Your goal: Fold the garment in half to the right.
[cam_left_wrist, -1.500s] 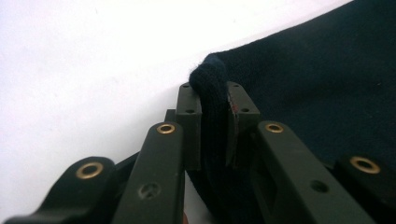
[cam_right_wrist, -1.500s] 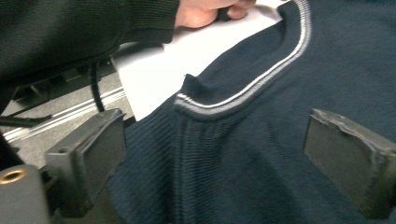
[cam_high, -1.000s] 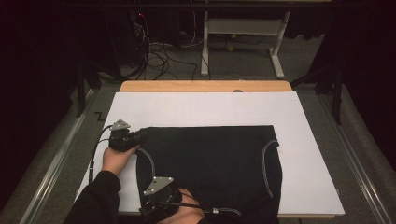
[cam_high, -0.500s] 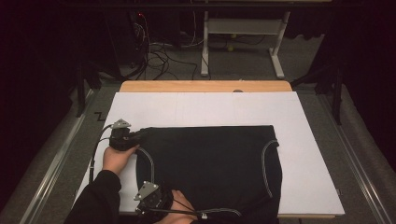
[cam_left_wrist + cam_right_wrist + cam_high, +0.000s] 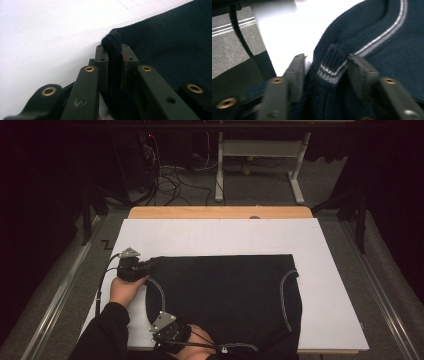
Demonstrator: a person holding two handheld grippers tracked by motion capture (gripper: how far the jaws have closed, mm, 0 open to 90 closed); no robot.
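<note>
A dark navy knitted garment [image 5: 230, 295] with thin pale stripes lies spread on the white table [image 5: 215, 237]. My left gripper [image 5: 145, 268] is shut on the garment's far left corner; in the left gripper view a roll of the dark knit [image 5: 113, 57] is pinched between the two pads. My right gripper [image 5: 172, 332] sits at the garment's near left edge by the table's front. In the right gripper view a striped fold of the knit [image 5: 332, 67] stands bunched between its jaws, which press on it from both sides.
Bare white table [image 5: 330, 285] surrounds the garment to the right and far side. A wooden strip [image 5: 220, 212] runs along the far edge. Beyond it are tangled cables [image 5: 170, 180] and a white frame's legs [image 5: 295, 175] on the floor. Metal rails [image 5: 55, 300] flank the table.
My right gripper has slid left and toward the table's front edge with the near hem. The left gripper has held its place at the far left corner.
</note>
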